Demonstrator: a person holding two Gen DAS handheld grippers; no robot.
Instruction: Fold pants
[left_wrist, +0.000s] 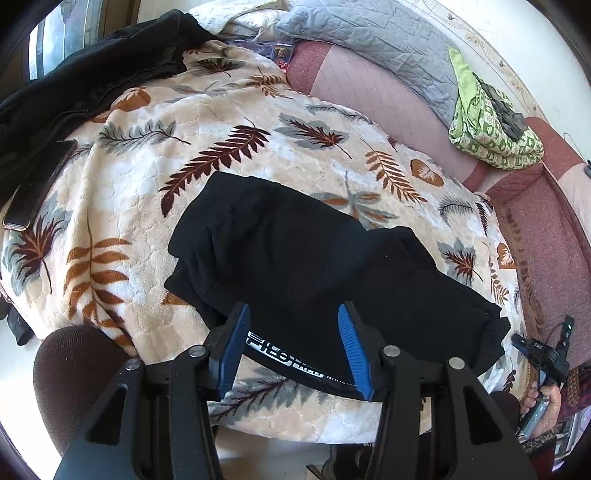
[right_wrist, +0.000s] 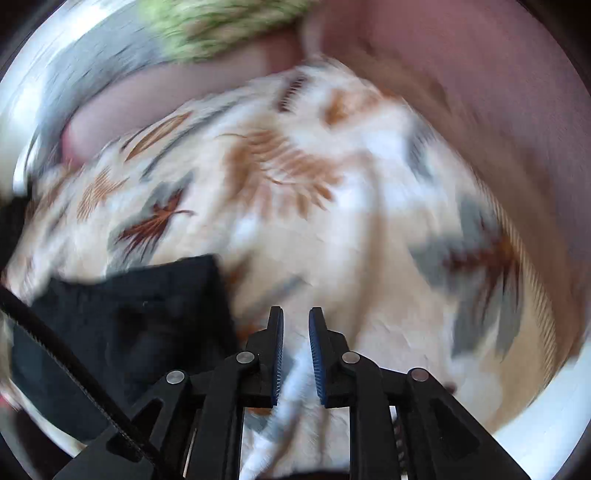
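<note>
The black pants (left_wrist: 314, 266) lie folded into a compact bundle on the leaf-patterned blanket (left_wrist: 184, 147), waistband with white lettering toward me. My left gripper (left_wrist: 293, 314) is open and empty, hovering just above the near edge of the pants. In the right wrist view, which is motion-blurred, a corner of the pants (right_wrist: 129, 321) shows at lower left. My right gripper (right_wrist: 296, 317) is over the bare blanket (right_wrist: 351, 240) to the right of the pants, jaws a small gap apart, holding nothing. The right gripper also shows in the left wrist view (left_wrist: 546, 354), held in a hand.
A black garment (left_wrist: 92, 74) and a phone (left_wrist: 37, 184) lie at the blanket's left. A grey quilted pillow (left_wrist: 388, 40) and a green patterned cloth (left_wrist: 491, 125) rest on the pink sofa (left_wrist: 369, 96) behind. A dark round stool (left_wrist: 74, 373) stands at lower left.
</note>
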